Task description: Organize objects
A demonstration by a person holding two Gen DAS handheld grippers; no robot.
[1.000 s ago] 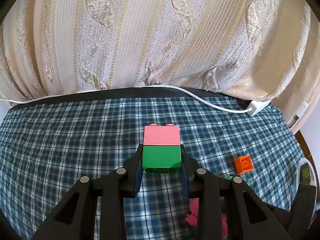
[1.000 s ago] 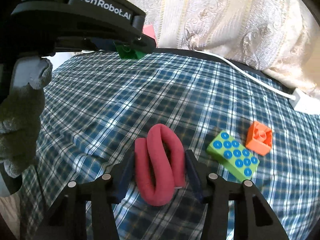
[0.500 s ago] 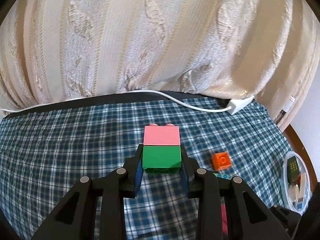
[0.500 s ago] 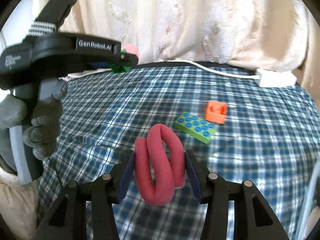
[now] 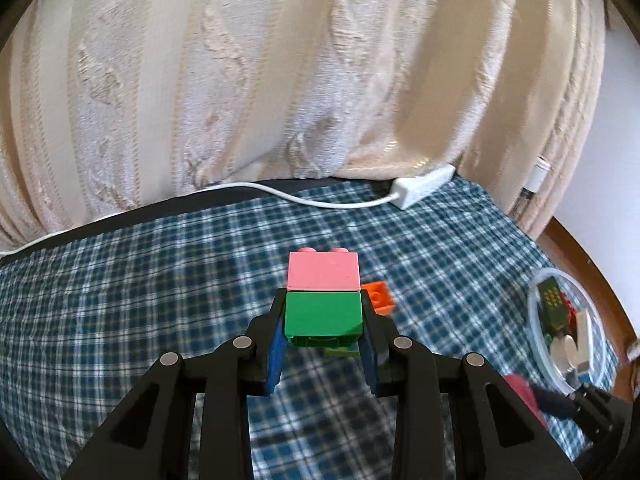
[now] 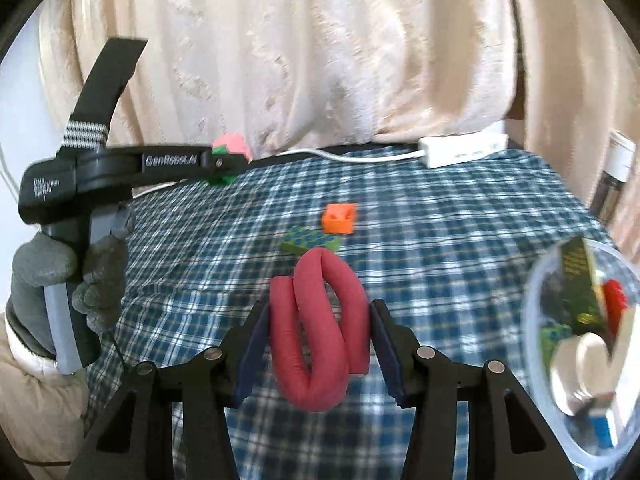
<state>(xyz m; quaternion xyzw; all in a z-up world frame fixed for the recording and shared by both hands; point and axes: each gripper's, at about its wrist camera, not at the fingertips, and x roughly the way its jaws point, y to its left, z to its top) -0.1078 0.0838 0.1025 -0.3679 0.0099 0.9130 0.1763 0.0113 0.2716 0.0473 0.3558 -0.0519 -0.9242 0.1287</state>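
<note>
On the blue-and-white plaid tablecloth (image 6: pixel 460 248), a woven checked fabric lying in soft creases, everything else can be placed. Far to its left in the right wrist view, a grey knit-gloved hand (image 6: pixel 68 280) grips the handle of the left gripper (image 5: pixel 323 322), a matte black plastic tool whose blue-padded fingers are clenched on a smooth green building brick (image 5: pixel 323 314); a pink brick (image 5: pixel 322 271) with two round studs is stacked squarely on top of it, and the pair is held up off the cloth. Near the cloth's middle lies a flat lime-green plate brick with blue studs (image 6: pixel 310 240), and just beside it, toward the curtain, a small orange square brick (image 6: pixel 339 218) with its hollow side showing. In front of those, the right gripper (image 6: pixel 318 332) grasps a dark red foam tube (image 6: pixel 316 328), soft and matte, folded into looping bends and squeezed between the pads, clear of the cloth. At the cloth's far edge a white glossy power strip (image 6: pixel 464 148) with its cable rests against the cream brocade curtain (image 6: pixel 320 48), which hangs in ribbed, embossed folds. At the cloth's right edge stands a round clear plastic tub (image 6: pixel 536 300) holding a blurred jumble of bricks, red, green and white.
</note>
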